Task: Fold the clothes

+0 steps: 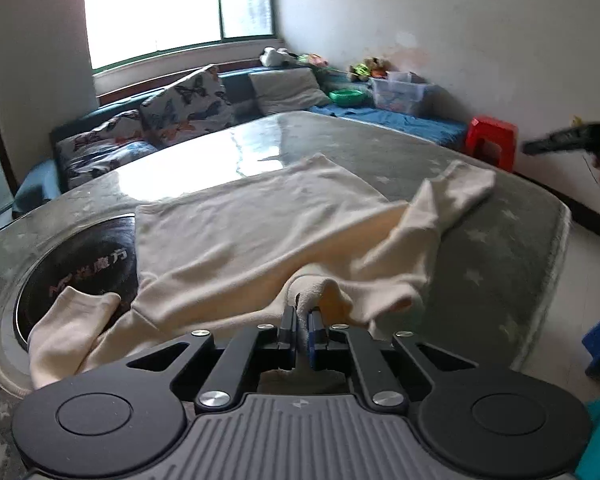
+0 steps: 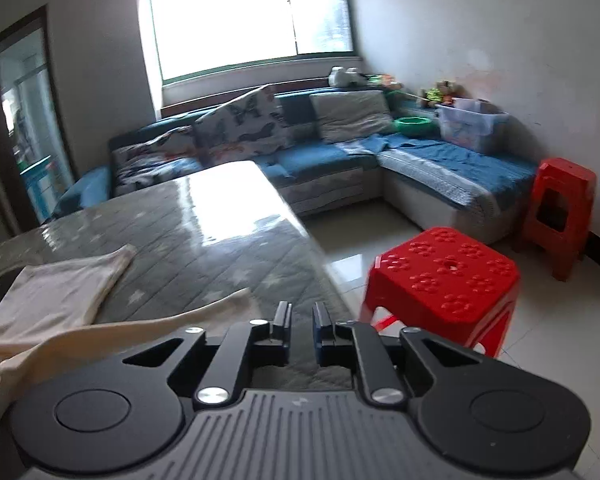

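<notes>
Left wrist view: our left gripper [image 1: 302, 322] pinches a fold of the cream shirt [image 1: 252, 232] lying on the table [image 1: 500, 240]; our right gripper [image 2: 301, 322] hovers slightly parted, holding nothing. A clear bin [image 2: 470, 122] holds blurred items.

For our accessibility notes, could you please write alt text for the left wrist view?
The left gripper is shut on a pinched fold of a cream long-sleeved top spread over a grey star-patterned table. One sleeve trails right, another lies over a black induction cooktop; a blue sofa sits behind.
</notes>
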A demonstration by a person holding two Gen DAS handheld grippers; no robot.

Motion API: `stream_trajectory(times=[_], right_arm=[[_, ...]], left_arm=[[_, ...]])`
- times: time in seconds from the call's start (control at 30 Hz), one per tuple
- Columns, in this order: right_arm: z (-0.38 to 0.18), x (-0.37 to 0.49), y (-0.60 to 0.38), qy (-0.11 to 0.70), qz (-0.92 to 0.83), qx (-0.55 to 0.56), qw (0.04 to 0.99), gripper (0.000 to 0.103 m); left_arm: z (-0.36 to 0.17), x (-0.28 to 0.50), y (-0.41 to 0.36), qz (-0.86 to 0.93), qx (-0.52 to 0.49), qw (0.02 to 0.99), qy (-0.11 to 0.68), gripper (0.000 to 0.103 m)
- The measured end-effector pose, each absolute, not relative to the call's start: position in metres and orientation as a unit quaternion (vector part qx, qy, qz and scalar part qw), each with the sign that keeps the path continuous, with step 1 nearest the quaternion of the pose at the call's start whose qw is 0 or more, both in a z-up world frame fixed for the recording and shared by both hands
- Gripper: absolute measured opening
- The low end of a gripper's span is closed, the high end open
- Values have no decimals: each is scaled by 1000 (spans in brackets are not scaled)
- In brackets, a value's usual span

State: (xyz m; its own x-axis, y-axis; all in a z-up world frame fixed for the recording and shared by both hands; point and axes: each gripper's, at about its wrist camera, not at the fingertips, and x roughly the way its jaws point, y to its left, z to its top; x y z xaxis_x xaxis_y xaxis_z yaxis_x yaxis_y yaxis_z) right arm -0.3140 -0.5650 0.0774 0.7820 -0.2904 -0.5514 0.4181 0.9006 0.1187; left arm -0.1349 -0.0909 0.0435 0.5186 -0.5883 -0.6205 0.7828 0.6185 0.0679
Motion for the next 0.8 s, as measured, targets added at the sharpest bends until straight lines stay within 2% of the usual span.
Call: stream_trajectory(times=[0.07,0.23,0.53,0.6,0.67,0.73,0.8], right_arm=[[78,-301,-551,273,-159,108,943,31],[79,-264,-518,279,-109,99,949,31],[71,-244,-522,300,-120,137,936,31],[69,-243,-529,302,-124,157,932,31],[66,-239,-540,306,-127,188,925,31],[61,-234,-547,314,-133,203,918,31],[57,-229,-552,319,-145,211,913,31]], left_arm=[[42,-143,-87,-413,188,846,280,6],[40,-157,-80,-437,224,824,281,10],[48,-148,-115,-469,158,824,276,12],[47,-144,-126,-474,141,823,279,15],[45,-142,-138,-480,132,820,282,24],[39,-145,-148,-488,138,813,286,30],[34,-147,-157,-494,145,807,289,30]])
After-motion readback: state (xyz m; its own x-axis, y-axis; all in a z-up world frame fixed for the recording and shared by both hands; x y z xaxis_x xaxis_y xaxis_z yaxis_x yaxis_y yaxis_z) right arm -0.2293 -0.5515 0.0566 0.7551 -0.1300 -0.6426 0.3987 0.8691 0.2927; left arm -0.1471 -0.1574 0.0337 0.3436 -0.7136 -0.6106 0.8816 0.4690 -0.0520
